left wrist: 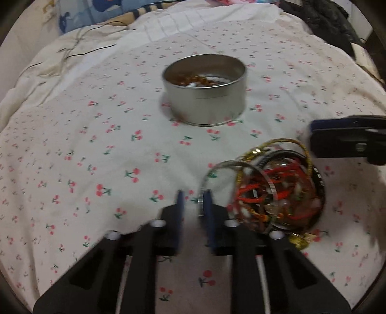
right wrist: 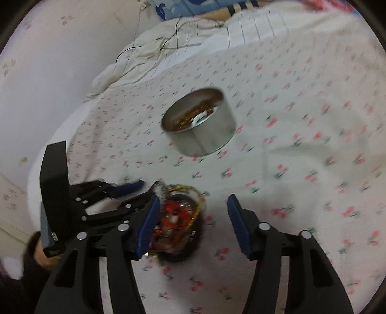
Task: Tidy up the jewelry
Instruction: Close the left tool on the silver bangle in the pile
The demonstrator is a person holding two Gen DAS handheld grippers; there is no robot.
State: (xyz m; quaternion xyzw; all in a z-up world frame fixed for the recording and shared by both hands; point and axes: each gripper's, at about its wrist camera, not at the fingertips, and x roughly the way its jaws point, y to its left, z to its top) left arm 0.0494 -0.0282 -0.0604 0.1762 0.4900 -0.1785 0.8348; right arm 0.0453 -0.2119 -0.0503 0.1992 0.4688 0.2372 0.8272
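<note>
A round silver tin [left wrist: 205, 91] stands open on the cherry-print sheet and holds amber beads and white pieces; it also shows in the right wrist view [right wrist: 200, 125]. A tangled pile of bracelets [left wrist: 277, 193], red cord, gold and black bands, lies near me. My left gripper [left wrist: 193, 205] is open with a small gap; a silver bangle [left wrist: 217, 174] from the pile touches its right finger on the outer side. My right gripper [right wrist: 193, 224] is open wide, its left finger beside the pile [right wrist: 178, 222]. The left gripper [right wrist: 135, 190] reaches in from the left.
Crumpled cream bedding with cables [left wrist: 72, 48] lies at the far left. A blue patterned pillow [left wrist: 96, 12] is at the head. Dark clothing [left wrist: 325, 21] is heaped at the far right. A white wall [right wrist: 48, 60] borders the bed's left side.
</note>
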